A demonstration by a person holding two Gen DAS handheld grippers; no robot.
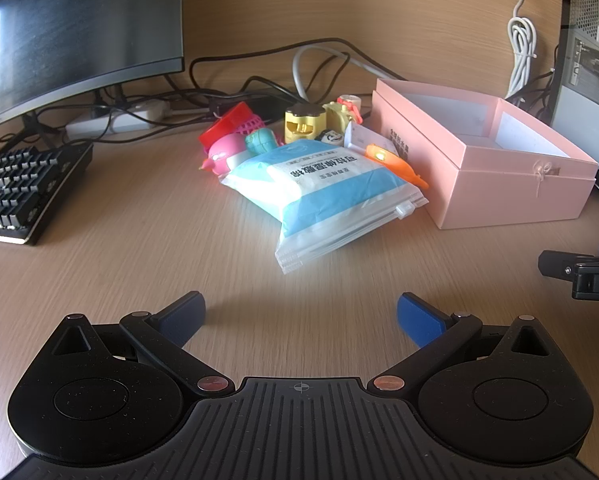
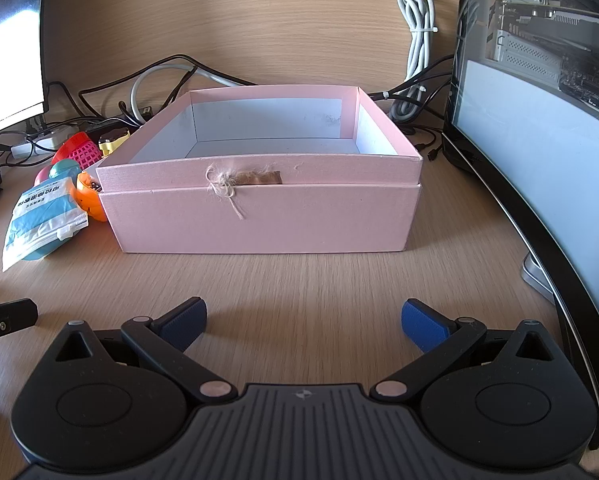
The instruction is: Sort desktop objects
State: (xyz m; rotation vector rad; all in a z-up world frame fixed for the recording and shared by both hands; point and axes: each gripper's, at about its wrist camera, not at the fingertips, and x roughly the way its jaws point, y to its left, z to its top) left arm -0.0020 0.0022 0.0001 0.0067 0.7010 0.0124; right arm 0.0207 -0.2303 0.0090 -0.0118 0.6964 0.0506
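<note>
A blue and white zip pouch (image 1: pixel 323 196) lies on the wooden desk ahead of my left gripper (image 1: pixel 301 316), which stands open and empty a short way in front of it. Behind the pouch sits a cluster of small toys: a pink one (image 1: pixel 219 156), a teal one (image 1: pixel 261 140), a red and pink mesh piece (image 1: pixel 235 122), a yellow clip-like toy (image 1: pixel 303 122) and an orange fish-shaped toy (image 1: pixel 395 164). An open pink box (image 2: pixel 259 212) stands right of them, straight ahead of my right gripper (image 2: pixel 304 318), also open with nothing between its fingers. The pouch (image 2: pixel 43 216) shows at left there.
A black keyboard (image 1: pixel 23 188) and a monitor (image 1: pixel 71 28) occupy the left. Tangled cables and a power strip (image 1: pixel 115 120) run along the back wall. A second curved monitor (image 2: pixel 539 152) and a computer case (image 2: pixel 539 8) stand to the right of the box.
</note>
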